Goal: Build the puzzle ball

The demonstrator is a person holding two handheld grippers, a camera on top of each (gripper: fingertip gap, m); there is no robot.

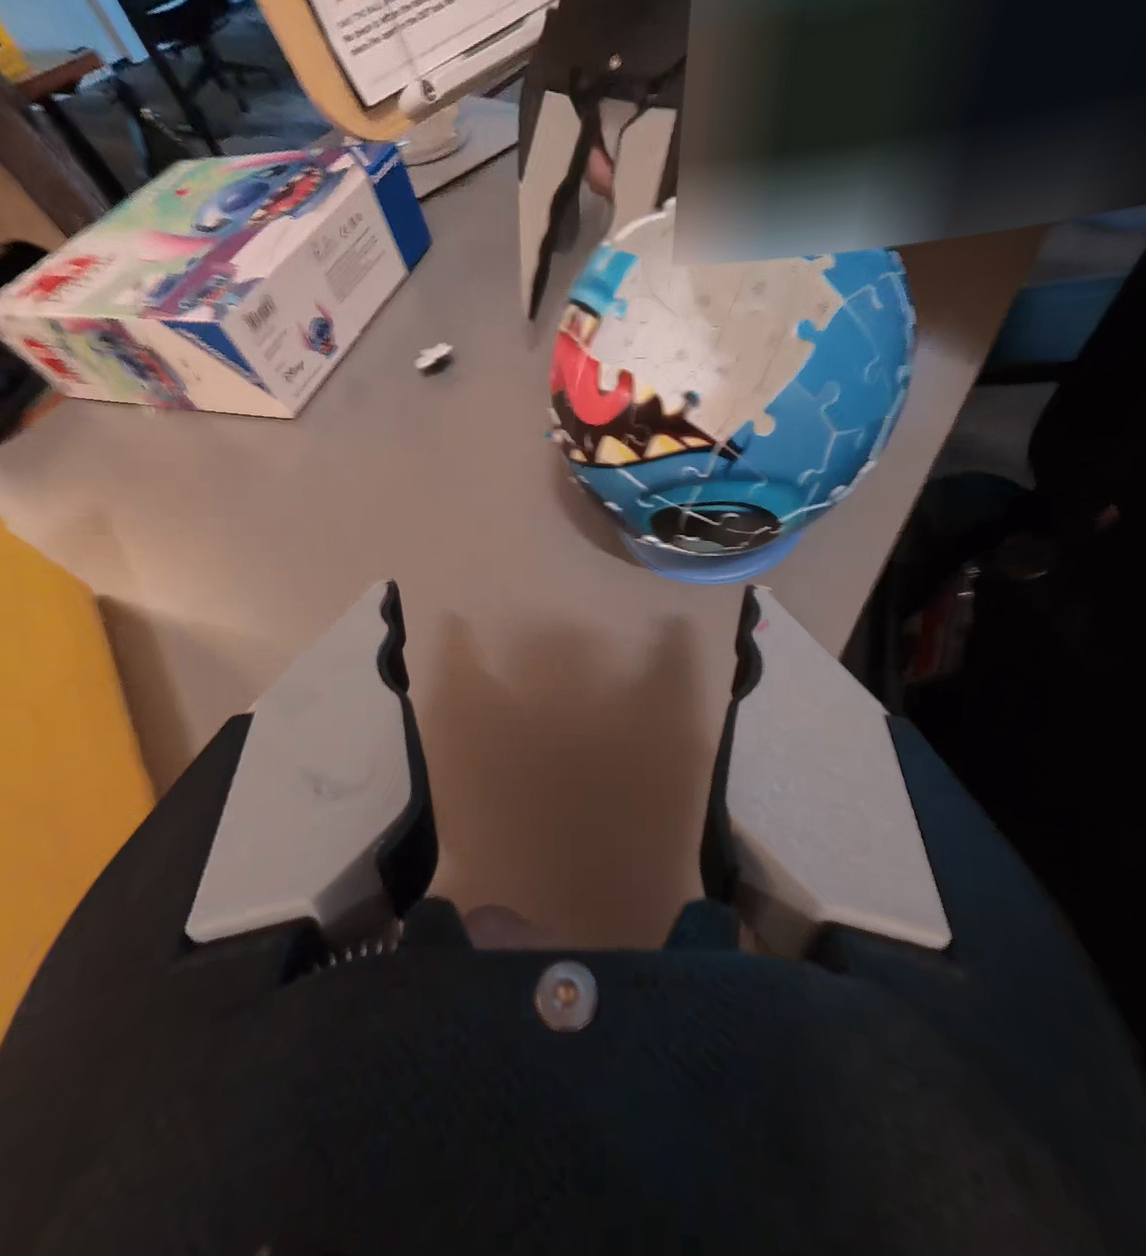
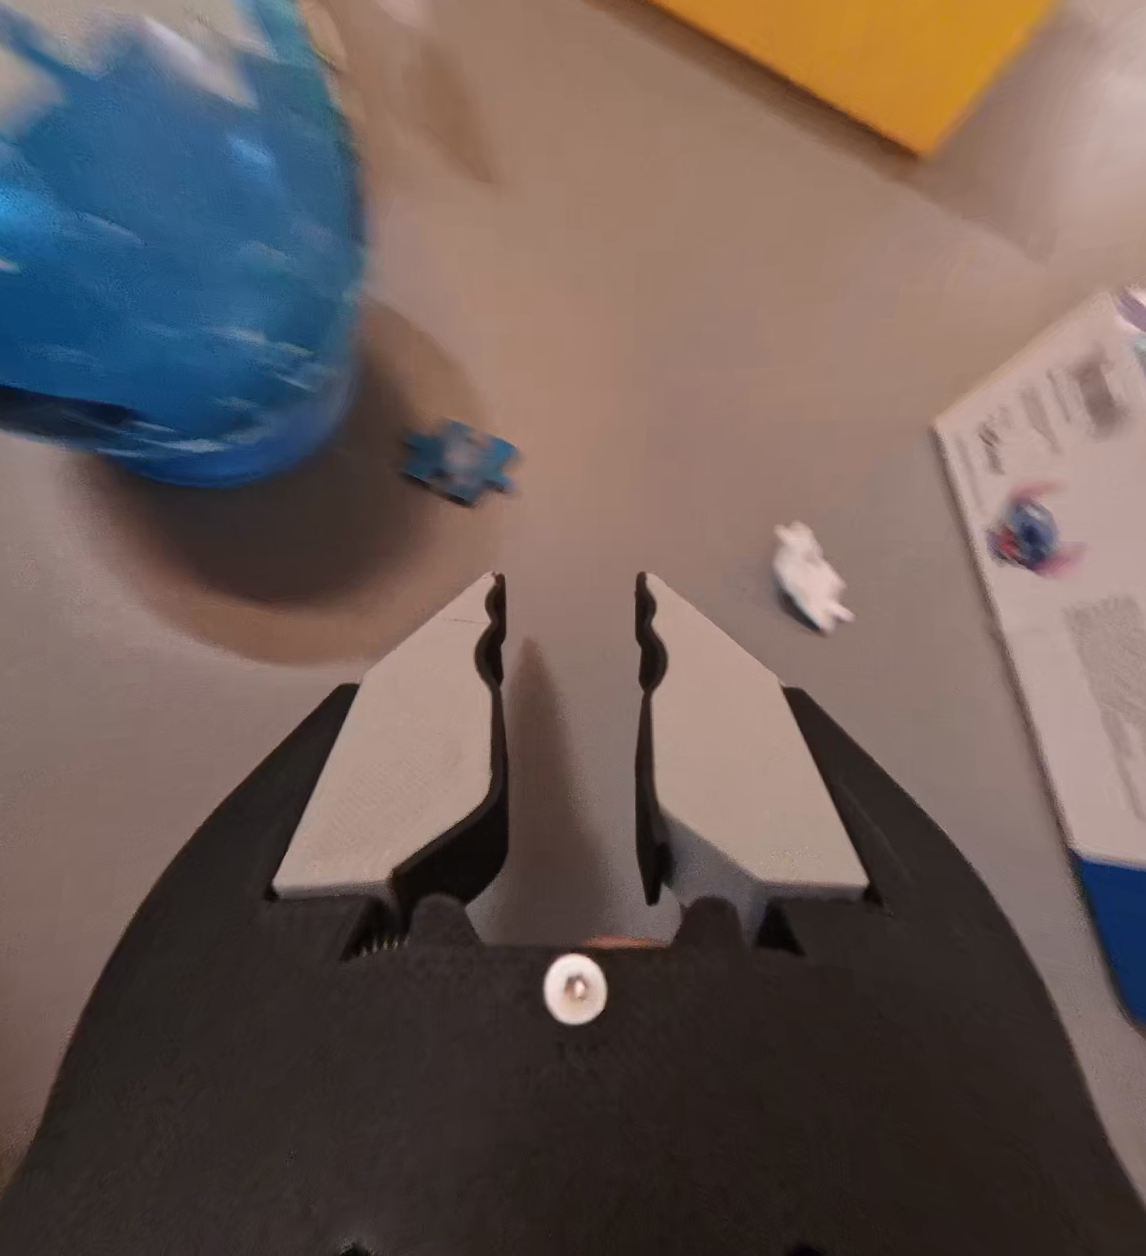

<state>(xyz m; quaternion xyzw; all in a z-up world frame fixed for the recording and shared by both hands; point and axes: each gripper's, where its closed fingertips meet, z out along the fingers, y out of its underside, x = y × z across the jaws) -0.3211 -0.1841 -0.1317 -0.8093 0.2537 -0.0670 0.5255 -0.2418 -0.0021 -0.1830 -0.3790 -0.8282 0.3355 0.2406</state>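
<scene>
In the left wrist view, the left gripper (image 1: 570,605) fills the foreground, its jaws spread wide with nothing between them, over a grey table (image 1: 353,516). Ahead and to the right of its tips, apart from them, the puzzle ball (image 1: 733,401) sits on a blue ring stand (image 1: 706,564); a mosaic patch hides the ball's top, and an unfinished gap shows the white inner faces of its pieces. A printed puzzle box (image 1: 217,306) lies far left, a small white piece (image 1: 434,358) between box and ball. The other gripper's finger (image 1: 557,224) reaches in behind the ball.

In the right wrist view, the right gripper (image 2: 570,584) holds its jaws parted and empty. The puzzle ball (image 2: 142,272), badly blurred and cut off at the left edge, lies ahead-left. A loose blue piece (image 2: 461,462) rests just beside it, ahead of the tips. A white piece (image 2: 811,578) lies to the right, near the puzzle box (image 2: 1100,612).
</scene>
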